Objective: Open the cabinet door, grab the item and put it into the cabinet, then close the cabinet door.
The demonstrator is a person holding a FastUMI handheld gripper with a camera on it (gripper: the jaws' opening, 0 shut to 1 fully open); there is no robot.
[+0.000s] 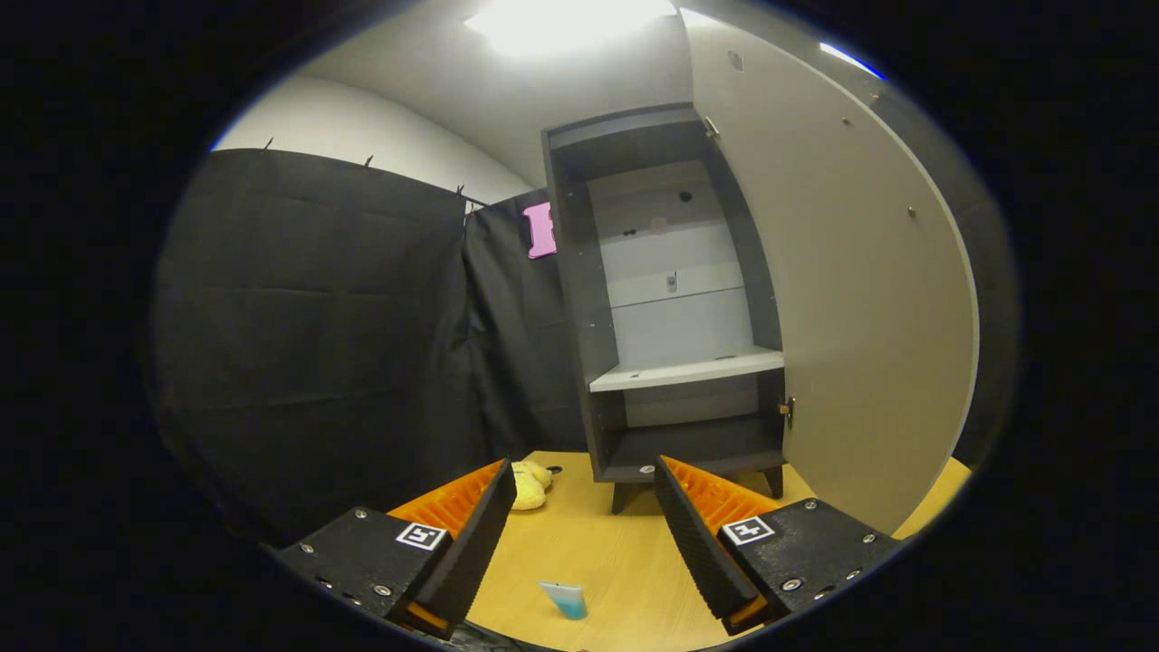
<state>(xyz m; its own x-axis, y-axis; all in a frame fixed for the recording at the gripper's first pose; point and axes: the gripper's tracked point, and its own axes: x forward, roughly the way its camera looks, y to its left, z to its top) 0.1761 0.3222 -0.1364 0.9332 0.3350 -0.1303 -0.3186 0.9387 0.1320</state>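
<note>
Hovering above the near part of the tabletop (616, 552), the gripper (584, 525) points toward the cabinet (665, 299), its two fingers spread wide with nothing between them. A small blue-and-white tube (565, 599) lies flat on the wood between the fingers, near the front edge. A yellow plush toy (530, 484) rests just beyond the left fingertip, toward the far left edge. At the far edge the dark cabinet stands with its door (860, 299) swung wide open to the right, a pale shelf (688, 370) inside. Black cloth walls the booth behind.
</note>
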